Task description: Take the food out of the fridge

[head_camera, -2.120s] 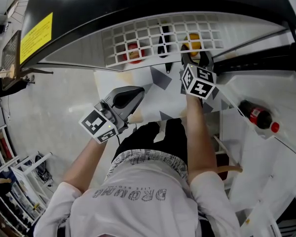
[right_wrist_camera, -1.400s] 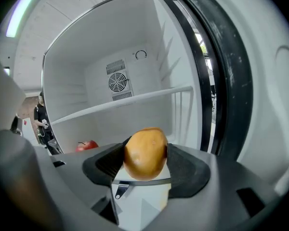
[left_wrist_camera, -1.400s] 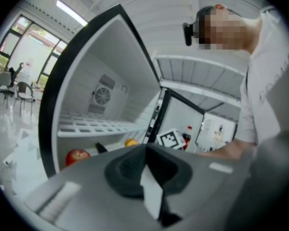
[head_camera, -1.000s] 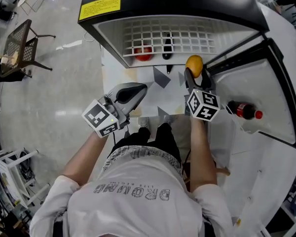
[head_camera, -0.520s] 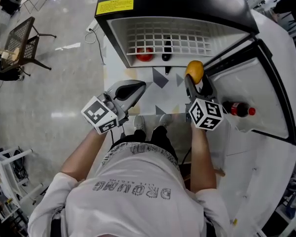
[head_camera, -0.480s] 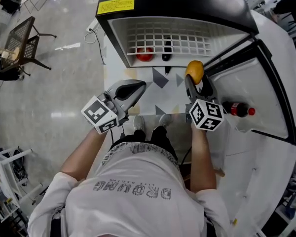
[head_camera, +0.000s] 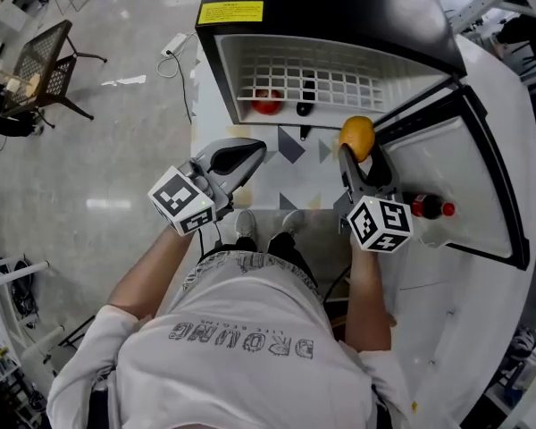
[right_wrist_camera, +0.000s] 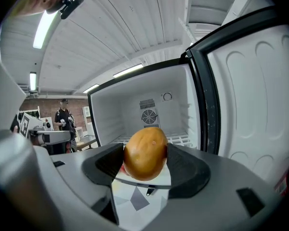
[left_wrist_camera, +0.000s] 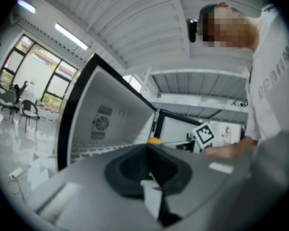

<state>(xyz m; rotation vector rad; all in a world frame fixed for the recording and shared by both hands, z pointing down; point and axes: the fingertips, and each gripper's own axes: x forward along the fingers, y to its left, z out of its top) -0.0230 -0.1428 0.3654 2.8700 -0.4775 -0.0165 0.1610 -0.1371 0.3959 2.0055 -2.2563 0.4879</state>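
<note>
An orange-yellow round fruit [head_camera: 357, 137] [right_wrist_camera: 145, 153] sits clamped between the jaws of my right gripper [head_camera: 359, 155] [right_wrist_camera: 145, 163], held in front of the open fridge [head_camera: 330, 7]. On the fridge's white wire shelf [head_camera: 339, 74] lie a red food item [head_camera: 267, 102] and a small dark item [head_camera: 305, 108]. My left gripper [head_camera: 250, 153] [left_wrist_camera: 147, 150] hangs to the left of the fridge opening, shut with nothing in it. In the left gripper view the fruit [left_wrist_camera: 154, 140] shows just past the closed jaws.
The fridge door [head_camera: 456, 177] stands open at the right, with a red-capped cola bottle [head_camera: 429, 208] in its rack. A patterned floor mat [head_camera: 290, 146] lies below the fridge. A mesh chair [head_camera: 45, 56] stands far left. A person [right_wrist_camera: 65, 117] stands in the background.
The right gripper has drawn back from the wire shelf with the fruit in its jaws, and now holds it outside the fridge. The left gripper has stayed about where it was.
</note>
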